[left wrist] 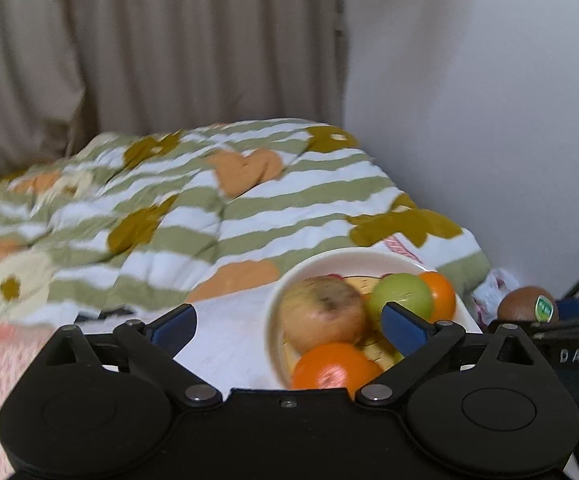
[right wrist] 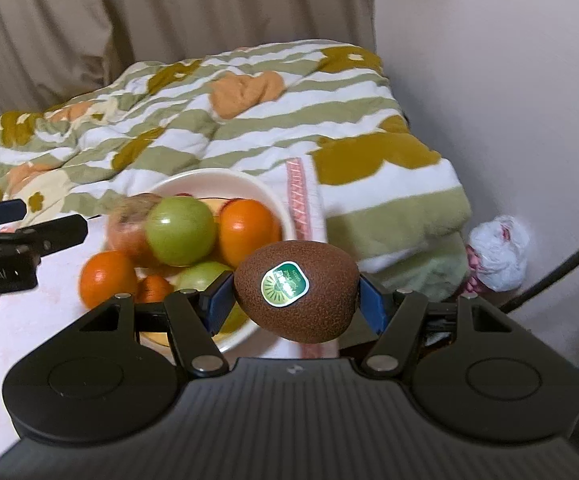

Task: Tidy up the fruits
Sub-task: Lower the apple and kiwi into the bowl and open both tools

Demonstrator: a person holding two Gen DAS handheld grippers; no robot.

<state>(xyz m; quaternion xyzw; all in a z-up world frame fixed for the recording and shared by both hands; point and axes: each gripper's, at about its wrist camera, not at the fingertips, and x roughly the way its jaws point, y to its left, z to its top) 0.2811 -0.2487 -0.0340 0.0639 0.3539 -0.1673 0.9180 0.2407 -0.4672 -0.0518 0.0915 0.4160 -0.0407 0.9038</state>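
Your right gripper [right wrist: 295,300] pinches the kiwi [right wrist: 295,294] across its soft ends; squeeze lightly. Your left gripper [left wrist: 285,322] gapes empty.

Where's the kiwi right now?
The kiwi is clamped in the right gripper, held just right of the bowl of fruit; the left wrist view shows it at far right, beyond the bowl.

We see beige curtains [right wrist: 169,20] at back, plain white wall [right wrist: 509,80] at right, striped floral quilt [right wrist: 249,132] on bed, white plastic bag [right wrist: 497,254] in corner.
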